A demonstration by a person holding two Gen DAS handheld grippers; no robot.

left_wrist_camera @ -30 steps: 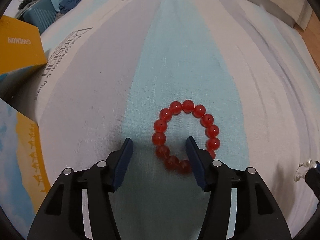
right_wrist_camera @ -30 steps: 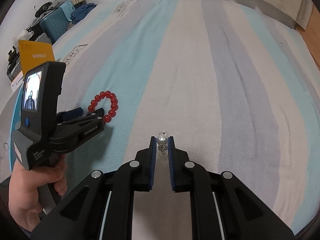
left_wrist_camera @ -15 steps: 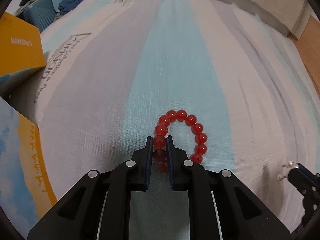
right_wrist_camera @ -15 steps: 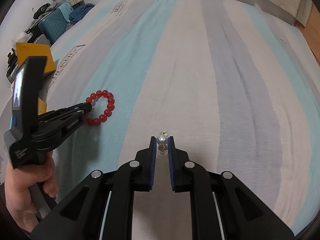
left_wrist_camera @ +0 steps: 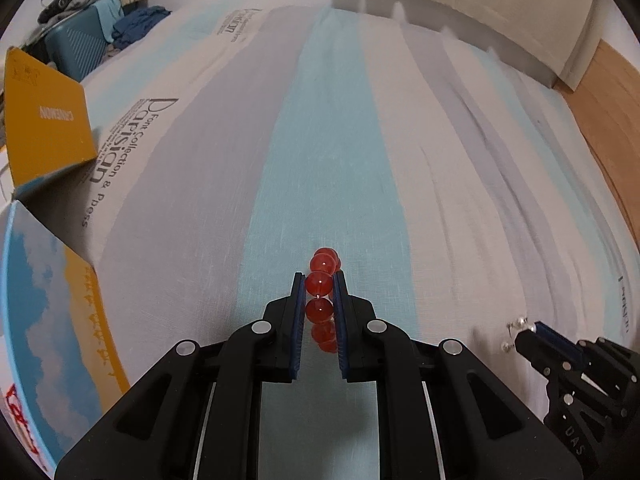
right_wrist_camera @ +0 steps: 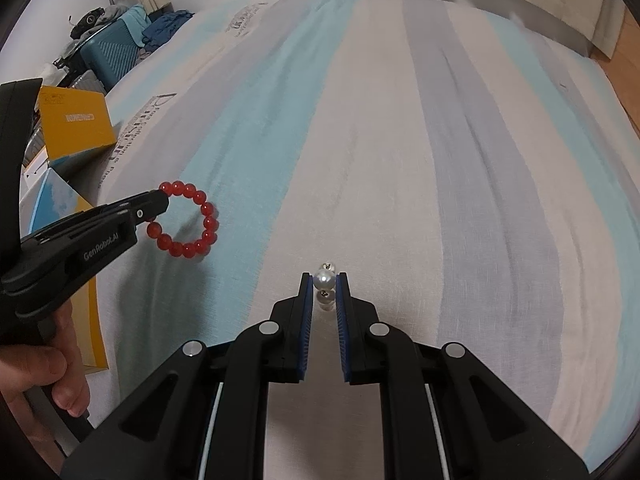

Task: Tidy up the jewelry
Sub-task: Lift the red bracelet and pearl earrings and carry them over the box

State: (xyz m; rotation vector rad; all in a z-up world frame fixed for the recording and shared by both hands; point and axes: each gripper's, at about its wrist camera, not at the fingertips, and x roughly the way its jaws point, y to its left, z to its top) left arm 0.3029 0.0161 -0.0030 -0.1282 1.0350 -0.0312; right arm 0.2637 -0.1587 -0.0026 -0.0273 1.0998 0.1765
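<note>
Where the left view foreshortens it, the bracelet (right_wrist_camera: 186, 222) hangs round.

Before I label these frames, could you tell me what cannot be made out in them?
- Pearl earring, right wrist view: the finger pads hide its sides; its lower part is dim.
- Red bead bracelet, left wrist view: seen edge-on, so its far beads are hidden.
- Yellow box, left wrist view: cut off by the edge.

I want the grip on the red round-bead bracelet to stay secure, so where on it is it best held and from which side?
Keep the hold the left gripper has now: pads pinching one bead of the red round-bead bracelet across the strand, from above on the near side. The rest of the loop hangs free over the striped bedsheet, so the round beads seat between the flat pads.
</note>
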